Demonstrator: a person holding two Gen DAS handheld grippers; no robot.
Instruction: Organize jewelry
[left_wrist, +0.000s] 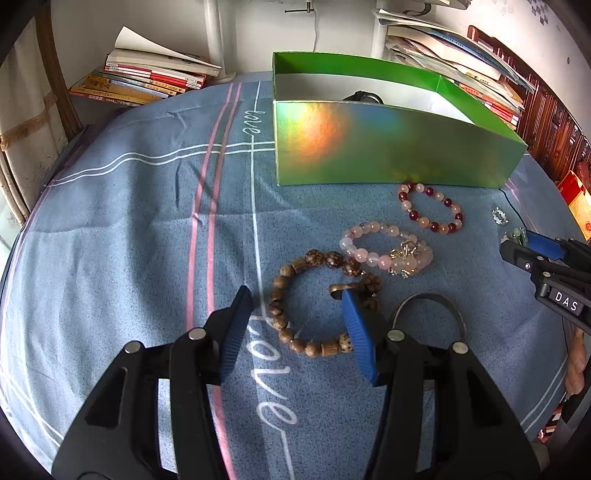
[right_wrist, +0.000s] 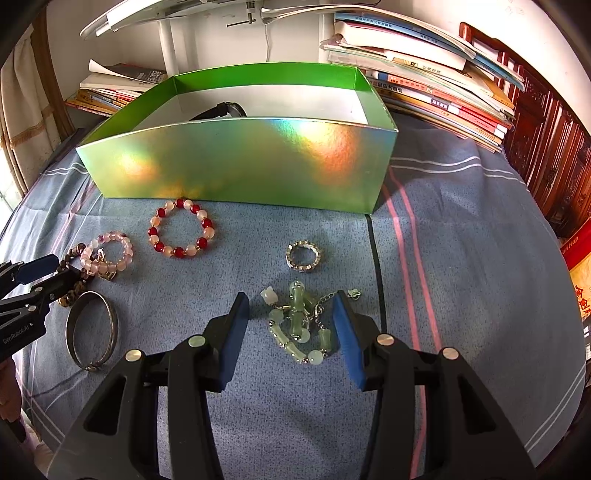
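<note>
While both grippers hover over the desk with fingers parted and nothing clamped, each straddles its own piece. The left gripper brackets the wooden bracelet, one finger over its right side; the right gripper frames the jade bracelet, which lies in a loose heap between the fingers. Wood beads are light and strung on cord, so the ring will sag; pinching across one side of the loop should do. The jade looks brittle and slick, with a fine chain that may snag; take it at the bunched middle. Beyond lie the pink bracelet, red bracelet, ring, bangle and green box.
</note>
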